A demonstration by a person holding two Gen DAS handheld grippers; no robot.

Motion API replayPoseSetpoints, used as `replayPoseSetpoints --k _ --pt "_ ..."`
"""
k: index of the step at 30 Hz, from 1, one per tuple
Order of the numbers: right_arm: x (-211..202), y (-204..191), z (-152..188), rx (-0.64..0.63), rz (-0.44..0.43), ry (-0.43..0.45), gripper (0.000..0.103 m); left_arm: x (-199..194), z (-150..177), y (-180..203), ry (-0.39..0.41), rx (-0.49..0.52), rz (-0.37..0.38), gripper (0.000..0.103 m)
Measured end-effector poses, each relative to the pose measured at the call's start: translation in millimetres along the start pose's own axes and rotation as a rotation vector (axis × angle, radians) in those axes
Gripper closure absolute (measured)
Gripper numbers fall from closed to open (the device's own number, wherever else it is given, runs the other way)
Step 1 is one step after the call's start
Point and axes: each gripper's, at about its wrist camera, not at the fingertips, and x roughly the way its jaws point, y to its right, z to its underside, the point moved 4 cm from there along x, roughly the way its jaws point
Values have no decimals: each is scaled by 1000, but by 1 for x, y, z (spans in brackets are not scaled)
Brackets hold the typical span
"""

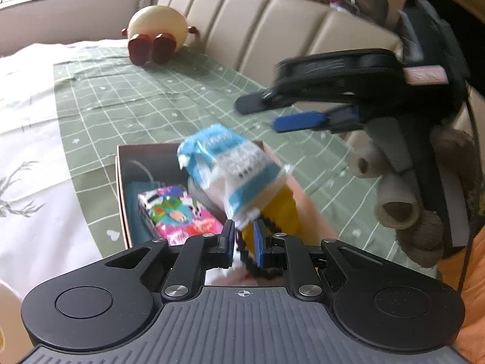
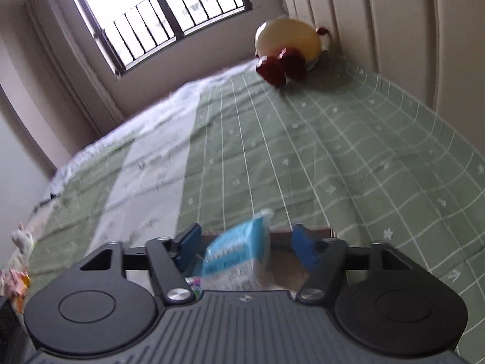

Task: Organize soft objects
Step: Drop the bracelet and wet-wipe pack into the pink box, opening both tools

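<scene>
Green grid-patterned bedspread [image 1: 157, 97] under both grippers.
Left gripper [image 1: 244, 244] pinches a blue-and-white plastic tissue pack [image 1: 230, 166] over an open cardboard box [image 1: 121, 188]; right gripper [image 1: 285, 113] hovers beyond, jaws parted, empty.

Crinkly, glossy plastic on the blue-and-white tissue pack [image 1: 230, 166]; matt woven cotton on the green checked sheet [image 2: 333, 151] — soft plush on the cream toy [image 1: 157, 27], smooth padded leatherette on the headboard [image 1: 272, 21].

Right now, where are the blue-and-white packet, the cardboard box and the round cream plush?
blue-and-white packet [image 1: 230, 163]: left wrist view, printed front.
cardboard box [image 1: 121, 194]: left wrist view, left wall.
round cream plush [image 2: 288, 38]: right wrist view, cream body.
</scene>
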Motion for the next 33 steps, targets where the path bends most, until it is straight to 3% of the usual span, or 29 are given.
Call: replayPoseSetpoints --k 3,7,11,18,21,25,29,33 --pt "31 2 22 68 -53 -95 57 2 9 4 -24 25 -46 88" --pt "34 -9 36 85 -113 -107 57 -10 19 4 -36 54 -161 88" --pt "33 -10 39 122 -126 -125 57 -17 24 3 -26 87 -213 84" --pt "40 -15 41 101 -85 -96 55 -22 23 1 -12 75 -220 84" --pt "35 -16 44 88 -76 -89 42 -29 25 3 -1 66 -213 84" --pt "15 -20 47 64 -44 -50 38 -41 29 4 21 72 -211 84" --pt "-32 -26 44 55 -61 37 36 -72 39 1 100 65 -205 84" --pt "-82 -38 57 -50 21 128 27 -114 69 -3 174 44 -231 84"
